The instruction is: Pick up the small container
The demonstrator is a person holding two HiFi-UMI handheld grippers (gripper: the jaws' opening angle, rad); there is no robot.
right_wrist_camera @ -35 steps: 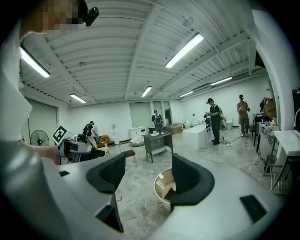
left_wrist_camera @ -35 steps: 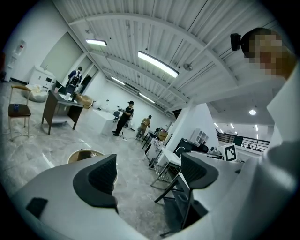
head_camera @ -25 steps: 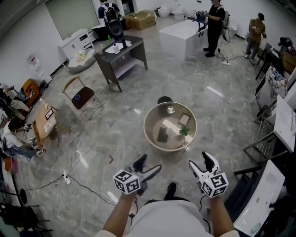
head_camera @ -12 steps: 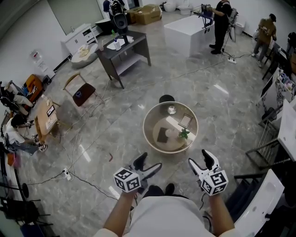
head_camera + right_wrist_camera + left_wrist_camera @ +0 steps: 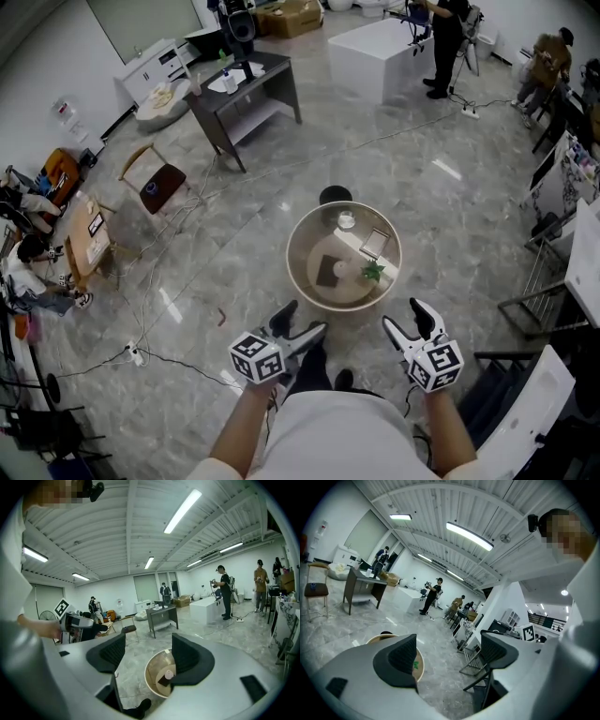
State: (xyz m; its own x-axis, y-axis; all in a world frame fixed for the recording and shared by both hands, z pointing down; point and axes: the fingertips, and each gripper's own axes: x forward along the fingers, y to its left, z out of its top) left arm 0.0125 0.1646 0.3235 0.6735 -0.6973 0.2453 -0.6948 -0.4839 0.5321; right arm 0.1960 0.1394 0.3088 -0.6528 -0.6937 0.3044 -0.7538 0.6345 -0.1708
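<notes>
A round tan table (image 5: 305, 281) stands on the floor just ahead of both grippers. On it lies a dark square mat (image 5: 328, 273) with a small pale container (image 5: 343, 270) at its edge. A small glass dish (image 5: 346, 220), a picture frame (image 5: 375, 242) and a green sprig (image 5: 374, 271) are also on the table. My left gripper (image 5: 302, 319) is open and empty, short of the table's near rim. My right gripper (image 5: 404, 316) is open and empty too. In the right gripper view the right gripper (image 5: 147, 656) looks down at the table (image 5: 152, 667) and the pale container (image 5: 168, 673).
A black stool (image 5: 335, 196) stands behind the table. Cables (image 5: 178, 281) trail over the floor at the left. A grey desk (image 5: 246, 94), a wooden chair (image 5: 155, 180), a white block (image 5: 375, 56), a metal rack (image 5: 534, 300) and standing people (image 5: 448, 37) ring the room.
The table has come nearer to both grippers as the person walks towards it. Both grippers stay open and empty.
</notes>
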